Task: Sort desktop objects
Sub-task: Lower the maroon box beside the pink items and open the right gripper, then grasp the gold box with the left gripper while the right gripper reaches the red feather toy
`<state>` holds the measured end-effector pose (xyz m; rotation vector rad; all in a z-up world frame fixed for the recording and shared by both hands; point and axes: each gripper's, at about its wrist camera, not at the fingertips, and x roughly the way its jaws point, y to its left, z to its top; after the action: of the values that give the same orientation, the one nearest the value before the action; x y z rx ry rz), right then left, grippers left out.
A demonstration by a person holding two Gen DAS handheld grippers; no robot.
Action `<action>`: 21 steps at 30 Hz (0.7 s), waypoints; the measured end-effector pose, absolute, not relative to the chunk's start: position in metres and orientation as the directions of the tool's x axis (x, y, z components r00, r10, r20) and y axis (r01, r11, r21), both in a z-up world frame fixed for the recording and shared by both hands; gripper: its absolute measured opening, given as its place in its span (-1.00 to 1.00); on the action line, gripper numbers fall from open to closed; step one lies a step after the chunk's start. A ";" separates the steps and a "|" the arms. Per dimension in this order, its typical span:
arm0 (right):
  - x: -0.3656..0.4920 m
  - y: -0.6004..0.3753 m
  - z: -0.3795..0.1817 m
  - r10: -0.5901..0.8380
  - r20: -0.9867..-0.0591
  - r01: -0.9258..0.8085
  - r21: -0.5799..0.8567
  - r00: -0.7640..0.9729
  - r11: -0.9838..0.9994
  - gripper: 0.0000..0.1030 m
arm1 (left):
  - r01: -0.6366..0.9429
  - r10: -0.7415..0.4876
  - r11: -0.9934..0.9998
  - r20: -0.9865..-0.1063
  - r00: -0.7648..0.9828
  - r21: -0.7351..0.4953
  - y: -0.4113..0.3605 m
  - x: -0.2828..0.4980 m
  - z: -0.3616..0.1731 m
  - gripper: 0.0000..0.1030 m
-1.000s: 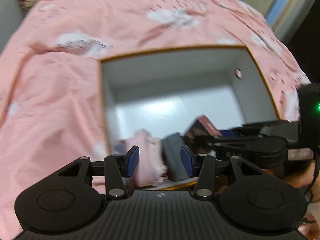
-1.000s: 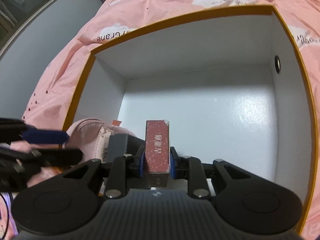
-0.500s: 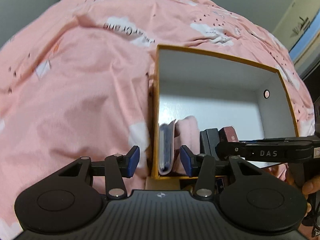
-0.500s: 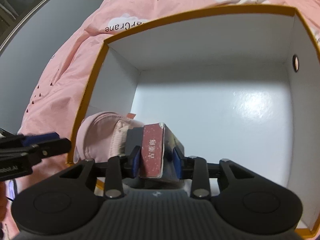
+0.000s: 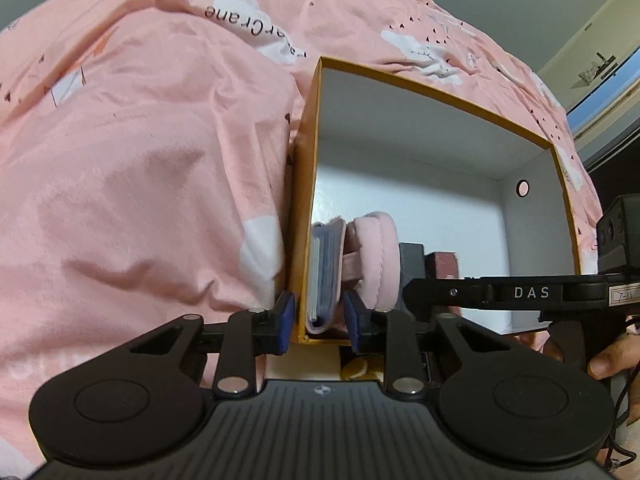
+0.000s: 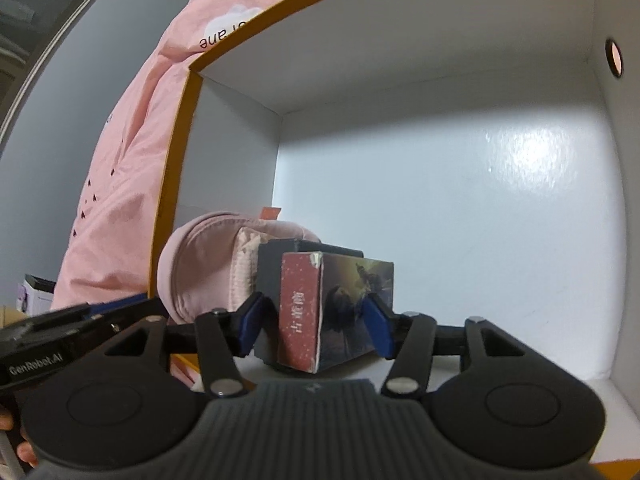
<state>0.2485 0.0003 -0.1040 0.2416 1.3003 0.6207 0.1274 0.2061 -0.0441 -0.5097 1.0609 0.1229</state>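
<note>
Two open pads [image 6: 256,322] flank the red box [image 6: 302,312].

A bed is lying under a rumpled pink quilt [image 5: 132,184] printed with white clouds. An open box [image 5: 436,96] with an orange rim and white inside is sitting directly on the quilt, its left wall pressing into the folds.

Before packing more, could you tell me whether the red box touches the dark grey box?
Touching: the right wrist view shows the red box pressed against the dark grey box, no gap.
</note>
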 end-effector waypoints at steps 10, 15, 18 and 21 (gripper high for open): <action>0.247 -0.001 -0.107 0.569 -0.813 -0.266 0.526 0.120 0.808 -0.02 | -0.333 -0.131 0.887 -0.865 0.484 -0.321 0.203 0.127 -0.044 -0.43; 0.246 0.002 -0.099 0.549 -0.825 -0.296 0.495 0.136 0.817 -0.02 | -0.332 -0.105 0.895 -0.865 0.491 -0.298 0.202 0.125 -0.039 -0.43; 0.242 0.003 -0.088 0.536 -0.826 -0.343 0.459 0.174 0.819 -0.02 | -0.327 -0.067 0.907 -0.857 0.511 -0.266 0.198 0.119 -0.029 -0.43; 0.231 0.003 -0.069 0.504 -0.827 -0.407 0.383 0.248 0.829 -0.02 | -0.300 -0.040 0.923 -0.836 0.547 -0.240 0.192 0.110 -0.015 -0.43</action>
<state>0.2311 0.0034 -0.0693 0.0968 1.1653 0.6223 0.1101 0.1917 -0.0149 -0.3797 0.9865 0.1586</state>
